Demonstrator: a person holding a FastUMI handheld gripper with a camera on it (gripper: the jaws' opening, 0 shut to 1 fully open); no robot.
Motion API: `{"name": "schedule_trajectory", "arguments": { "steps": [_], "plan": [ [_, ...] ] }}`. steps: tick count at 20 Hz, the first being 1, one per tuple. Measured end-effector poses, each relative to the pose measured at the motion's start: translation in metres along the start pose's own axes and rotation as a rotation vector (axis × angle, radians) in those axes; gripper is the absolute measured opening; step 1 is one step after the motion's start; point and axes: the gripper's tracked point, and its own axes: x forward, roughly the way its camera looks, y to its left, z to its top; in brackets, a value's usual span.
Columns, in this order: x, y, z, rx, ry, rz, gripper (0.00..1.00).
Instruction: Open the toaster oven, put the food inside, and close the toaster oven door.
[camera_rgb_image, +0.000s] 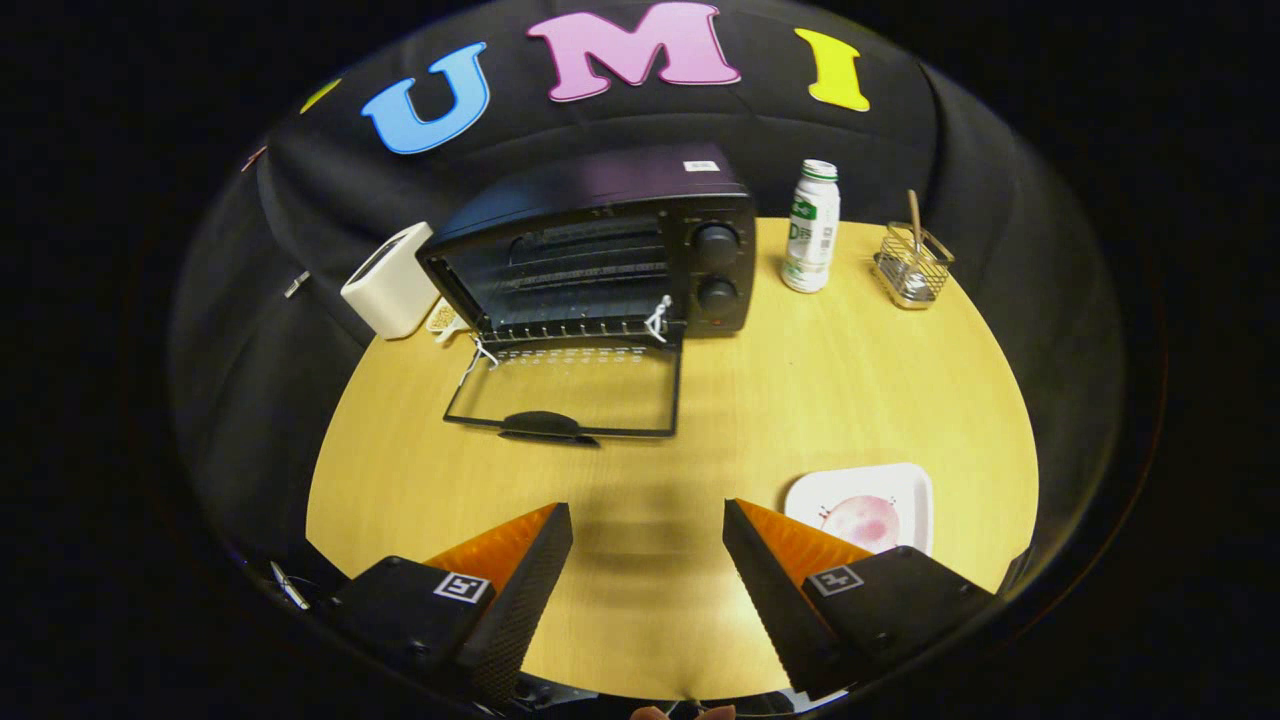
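Observation:
A black toaster oven (600, 245) stands at the far side of the round wooden table, well beyond my fingers. Its glass door (570, 395) lies folded down flat on the table, with the handle toward me. The oven's inside shows a wire rack; I cannot tell whether any food lies on it. A white square plate (865, 505) with a pink print sits just to the right of my right finger. My gripper (648, 525) is open above the table's near part, with nothing between its fingers.
A white toaster (392, 280) stands left of the oven. A white bottle with a green cap (812, 228) stands right of it, and a small wire basket (912, 268) with a wooden stick further right. Bare tabletop (820, 390) lies between the door and my fingers.

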Motion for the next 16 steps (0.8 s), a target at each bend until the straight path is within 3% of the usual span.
{"name": "schedule_trajectory", "arguments": {
  "steps": [9, 16],
  "plan": [
    [-0.029, -0.123, -0.015, 0.022, 0.218, -0.035, 0.99],
    [-0.003, -0.218, -0.043, 0.062, 0.353, -0.119, 0.99]
  ]
}}
